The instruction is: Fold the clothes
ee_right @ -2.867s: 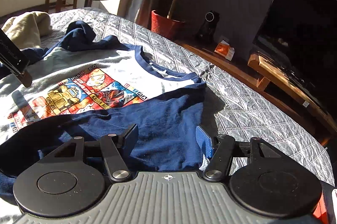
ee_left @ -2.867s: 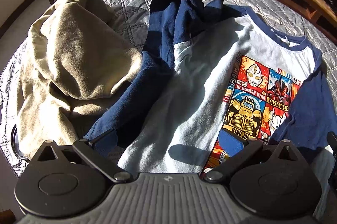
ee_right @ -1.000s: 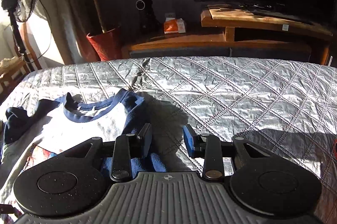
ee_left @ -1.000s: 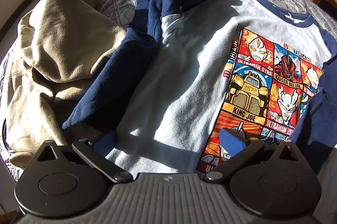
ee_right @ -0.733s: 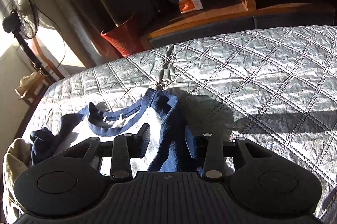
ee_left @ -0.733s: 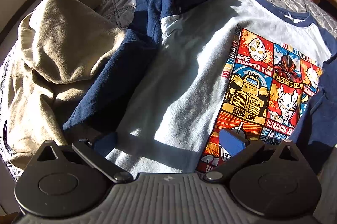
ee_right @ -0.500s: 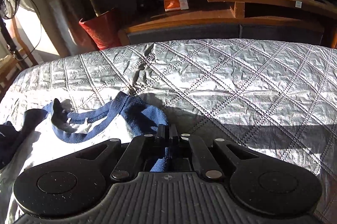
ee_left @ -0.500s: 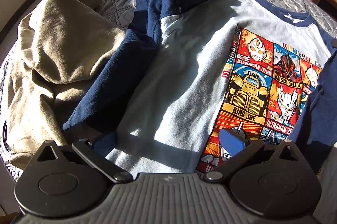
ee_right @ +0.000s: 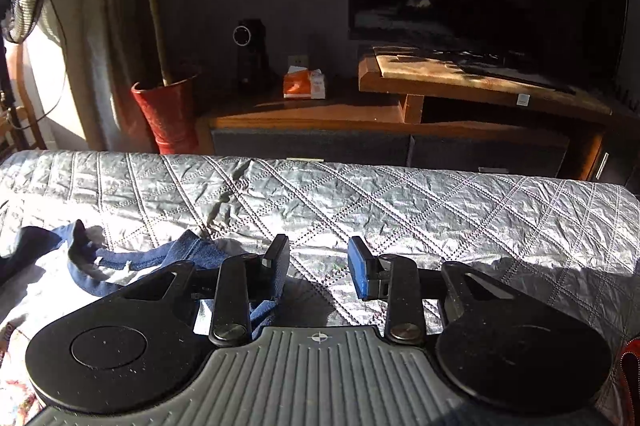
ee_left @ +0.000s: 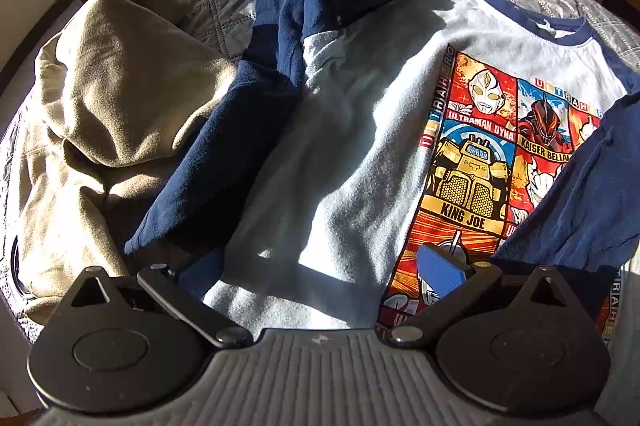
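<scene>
Shirt spread on the quilt, both grippers open and empty.

The shirt (ee_left: 360, 153) fills the centre and right of the left view, print at right, one navy sleeve (ee_left: 576, 193) folded over it at the right edge. A beige garment (ee_left: 108, 97) lies at left. The left gripper (ee_left: 316, 266) gapes wide at the hem; the right gripper (ee_right: 319, 264), fingers apart, hovers over the quilt (ee_right: 440, 209) beside the collar (ee_right: 132, 262).
</scene>
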`<act>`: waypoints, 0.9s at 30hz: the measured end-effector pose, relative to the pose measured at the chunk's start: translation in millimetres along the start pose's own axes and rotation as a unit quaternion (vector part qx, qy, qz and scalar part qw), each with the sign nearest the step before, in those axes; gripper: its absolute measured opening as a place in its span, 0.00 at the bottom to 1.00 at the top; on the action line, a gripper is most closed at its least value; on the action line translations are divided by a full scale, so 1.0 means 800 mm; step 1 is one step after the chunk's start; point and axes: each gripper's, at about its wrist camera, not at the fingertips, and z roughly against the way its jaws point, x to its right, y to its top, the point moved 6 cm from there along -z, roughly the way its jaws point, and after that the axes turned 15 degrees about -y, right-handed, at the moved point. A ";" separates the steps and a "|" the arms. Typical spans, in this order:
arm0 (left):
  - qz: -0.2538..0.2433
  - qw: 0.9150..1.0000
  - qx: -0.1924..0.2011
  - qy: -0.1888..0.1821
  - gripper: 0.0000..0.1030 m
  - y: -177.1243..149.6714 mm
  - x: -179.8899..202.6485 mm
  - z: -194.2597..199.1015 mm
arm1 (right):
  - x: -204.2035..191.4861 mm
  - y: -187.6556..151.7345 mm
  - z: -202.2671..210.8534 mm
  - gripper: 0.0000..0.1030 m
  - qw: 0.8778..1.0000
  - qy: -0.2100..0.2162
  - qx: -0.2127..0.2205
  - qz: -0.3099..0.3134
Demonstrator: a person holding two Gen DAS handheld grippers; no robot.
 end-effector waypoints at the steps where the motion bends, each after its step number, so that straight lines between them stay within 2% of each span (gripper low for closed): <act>1: -0.003 1.000 0.003 0.001 0.99 0.001 0.002 0.002 | -0.006 -0.009 0.005 0.29 1.000 0.006 -0.006 0.026; 2: -0.006 1.000 0.006 0.003 0.99 0.002 0.003 0.004 | -0.012 -0.018 0.005 0.24 0.999 0.014 -0.016 0.042; 3: -0.010 1.000 0.010 0.004 0.99 0.002 0.005 0.005 | -0.017 -0.028 0.004 0.11 0.998 0.021 -0.027 0.057; 4: -0.013 1.000 0.013 0.005 0.99 0.003 0.006 0.007 | -0.019 -0.033 0.002 0.07 0.997 0.019 -0.031 0.062; 9: -0.059 0.997 0.040 -0.009 0.99 0.004 0.035 0.021 | -0.037 -0.039 -0.007 0.07 0.996 0.020 -0.035 0.085; 12: -0.089 0.995 0.036 -0.034 0.99 -0.006 0.058 0.022 | -0.052 -0.038 -0.018 0.07 0.992 0.033 -0.046 0.109; 14: -0.118 0.992 0.032 -0.031 0.99 -0.013 0.071 0.020 | -0.056 -0.037 -0.030 0.07 0.992 0.028 -0.050 0.113; 17: -0.140 0.990 0.004 -0.029 0.99 -0.027 0.080 0.008 | -0.056 -0.028 -0.048 0.10 0.993 0.013 -0.047 0.105; 19: -0.140 0.990 -0.012 -0.031 1.00 -0.037 0.081 0.000 | -0.042 -0.016 -0.070 0.26 0.994 -0.032 -0.052 0.090; 20: -0.139 0.990 -0.011 -0.032 1.00 -0.038 0.080 0.001 | -0.033 -0.011 -0.076 0.39 0.995 -0.038 -0.054 0.071; 22: -0.139 0.990 -0.012 -0.034 1.00 -0.038 0.079 0.001 | -0.012 -0.003 -0.080 0.31 0.995 -0.074 -0.056 0.045; 23: -0.136 0.990 -0.013 -0.035 1.00 -0.037 0.078 0.001 | -0.006 -0.001 -0.075 0.30 0.996 -0.076 -0.048 0.031; 25: -0.132 0.990 -0.015 -0.037 1.00 -0.037 0.077 0.001 | 0.003 0.000 -0.055 0.30 0.998 -0.062 -0.025 0.001; 27: -0.130 0.991 -0.015 -0.038 1.00 -0.036 0.076 0.001 | -0.011 -0.009 -0.042 0.30 0.999 -0.034 -0.023 0.020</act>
